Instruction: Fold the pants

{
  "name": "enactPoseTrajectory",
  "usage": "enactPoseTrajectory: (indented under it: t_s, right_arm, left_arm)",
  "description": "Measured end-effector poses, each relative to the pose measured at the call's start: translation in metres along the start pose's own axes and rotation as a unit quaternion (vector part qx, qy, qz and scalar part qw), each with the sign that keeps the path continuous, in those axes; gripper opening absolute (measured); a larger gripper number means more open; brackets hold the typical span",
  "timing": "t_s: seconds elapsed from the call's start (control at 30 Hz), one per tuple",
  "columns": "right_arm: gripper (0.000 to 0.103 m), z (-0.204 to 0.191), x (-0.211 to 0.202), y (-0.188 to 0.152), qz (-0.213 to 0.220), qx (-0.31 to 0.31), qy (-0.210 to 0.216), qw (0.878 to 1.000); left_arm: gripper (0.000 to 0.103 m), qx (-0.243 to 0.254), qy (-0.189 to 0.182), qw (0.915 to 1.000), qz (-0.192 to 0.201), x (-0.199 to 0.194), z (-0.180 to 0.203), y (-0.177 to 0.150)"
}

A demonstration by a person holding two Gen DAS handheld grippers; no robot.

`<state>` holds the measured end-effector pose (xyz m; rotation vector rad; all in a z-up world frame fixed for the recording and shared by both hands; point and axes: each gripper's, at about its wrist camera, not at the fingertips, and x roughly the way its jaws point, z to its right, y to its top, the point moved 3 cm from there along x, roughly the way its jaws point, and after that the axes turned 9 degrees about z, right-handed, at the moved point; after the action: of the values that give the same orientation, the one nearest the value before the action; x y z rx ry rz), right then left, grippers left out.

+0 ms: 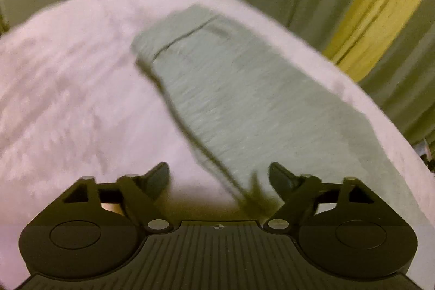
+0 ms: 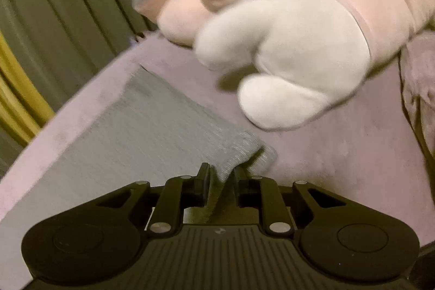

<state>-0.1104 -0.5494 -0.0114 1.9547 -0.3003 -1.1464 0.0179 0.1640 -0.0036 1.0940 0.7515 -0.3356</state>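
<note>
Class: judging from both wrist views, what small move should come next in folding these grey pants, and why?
Probably bring the open left gripper down onto the pants edge beside it. The right gripper has a cloth corner between its jaws; the left holds nothing.

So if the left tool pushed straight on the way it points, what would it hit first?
Probably the grey pants lying on the pink blanket. The open left tool aims at their near edge; depth is blurry.

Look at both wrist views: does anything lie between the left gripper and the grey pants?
Nothing visible does. The left gripper has its jaws wide apart right at the near edge of the grey pants, with only pink blanket alongside. The plush toys lie beyond the far end.
</note>
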Motion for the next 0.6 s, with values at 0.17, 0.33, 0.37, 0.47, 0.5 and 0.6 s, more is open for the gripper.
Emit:
enactPoseTrajectory:
  t_s: [0.17,0.33,0.37,0.47,0.5,0.6]
  right_arm:
    - [0.020,-0.040,-0.011,-0.008,0.003,-0.048,0.067,0.997]
    - [0.061,-0.055,0.010,-0.019,-0.076,-0.070,0.089,0.991]
    - [0.068,-0.051,0.016,-0.019,-0.093,-0.064,0.069,0.991]
    - [0.068,-0.039,0.025,-0.019,-0.109,-0.029,0.037,0.993]
    - [0.068,-0.039,0.024,-0.018,-0.101,-0.030,0.020,0.994]
    - [0.072,-0.040,0.015,-0.013,-0.057,-0.054,-0.067,0.995]
  left_arm:
    - [0.097,0.068,-0.030,0.9971,0.014,0.004,0.050,-0.018]
    - [0.097,0.127,-0.042,0.9886,-0.069,0.035,0.083,-0.045]
    - [0.097,0.139,-0.032,0.9861,-0.086,0.042,0.085,-0.045]
    - [0.097,0.094,-0.010,0.9870,-0.130,0.059,0.072,-0.043]
    - [0.097,0.073,-0.006,0.9880,-0.136,0.062,0.066,-0.042]
    - [0.097,0.022,0.000,0.9922,-0.122,0.057,0.049,-0.036]
